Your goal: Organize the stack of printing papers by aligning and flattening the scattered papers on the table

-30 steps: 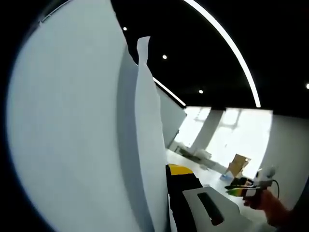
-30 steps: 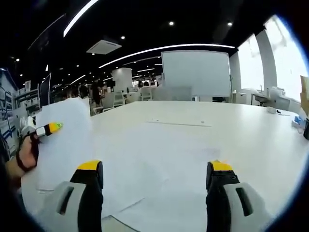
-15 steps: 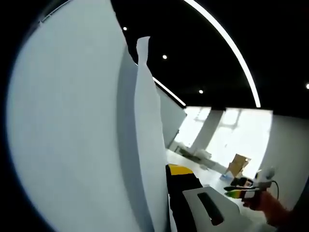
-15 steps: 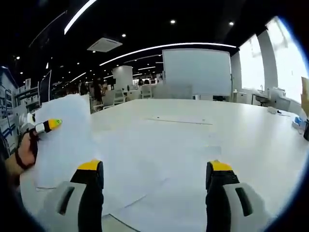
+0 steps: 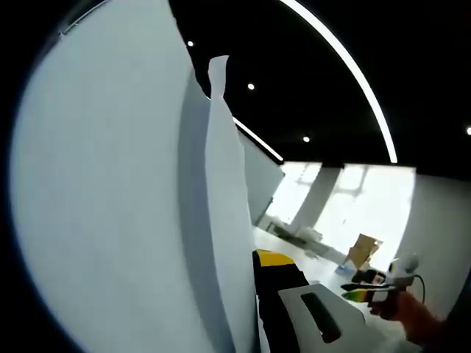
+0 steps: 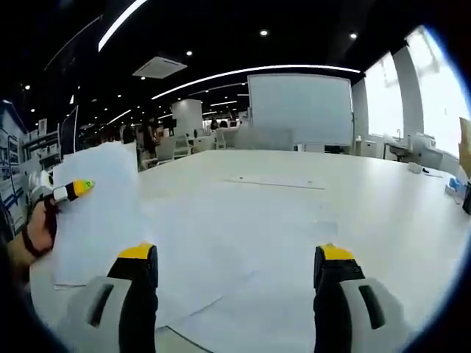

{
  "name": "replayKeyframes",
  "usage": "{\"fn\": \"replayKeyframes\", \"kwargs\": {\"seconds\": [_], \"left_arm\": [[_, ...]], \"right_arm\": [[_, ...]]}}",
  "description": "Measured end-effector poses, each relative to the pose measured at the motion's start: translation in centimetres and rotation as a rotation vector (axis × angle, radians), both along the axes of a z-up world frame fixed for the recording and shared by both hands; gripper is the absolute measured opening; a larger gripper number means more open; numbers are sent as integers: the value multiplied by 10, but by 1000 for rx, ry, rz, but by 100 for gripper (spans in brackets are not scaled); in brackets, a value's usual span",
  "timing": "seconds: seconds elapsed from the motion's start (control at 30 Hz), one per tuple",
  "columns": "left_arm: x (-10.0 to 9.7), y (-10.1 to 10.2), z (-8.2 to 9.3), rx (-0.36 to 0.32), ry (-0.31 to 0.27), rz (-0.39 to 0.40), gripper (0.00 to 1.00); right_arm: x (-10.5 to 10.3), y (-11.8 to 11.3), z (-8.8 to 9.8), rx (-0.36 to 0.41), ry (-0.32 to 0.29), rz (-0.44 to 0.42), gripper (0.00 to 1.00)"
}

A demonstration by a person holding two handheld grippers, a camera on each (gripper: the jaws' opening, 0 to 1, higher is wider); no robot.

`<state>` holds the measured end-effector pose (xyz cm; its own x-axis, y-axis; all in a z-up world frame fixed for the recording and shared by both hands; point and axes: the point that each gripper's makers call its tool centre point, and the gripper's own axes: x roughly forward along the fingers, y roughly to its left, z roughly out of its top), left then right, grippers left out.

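Holding papers (image 5: 110, 191) upright | left hand-held gripper (image 6: 62, 195) | table (image 6: 309, 213)

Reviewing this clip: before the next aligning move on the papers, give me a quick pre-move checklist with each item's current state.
1. Left gripper clamped on the lifted white paper sheets: ok, sheets stand between its jaws.
2. Right gripper open and free: ok, jaws wide apart, nothing held.
3. Held sheets' edges aligned: not ok, one sheet sticks out past the other.
4. Loose white sheets on the white table flat: ok.
5. Loose sheets squared with each other: cannot tell.
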<state>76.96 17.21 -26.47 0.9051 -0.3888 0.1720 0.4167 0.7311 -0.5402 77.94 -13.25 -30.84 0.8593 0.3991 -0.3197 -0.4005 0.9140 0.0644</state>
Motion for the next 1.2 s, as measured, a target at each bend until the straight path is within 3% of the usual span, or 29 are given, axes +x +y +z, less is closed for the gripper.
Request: {"fn": "replayKeyframes", "kwargs": {"seconds": [1.2], "left_arm": [[3, 3, 1, 5, 2, -2, 6]], "right_arm": [[5, 3, -6, -35, 11, -8, 81]]}}
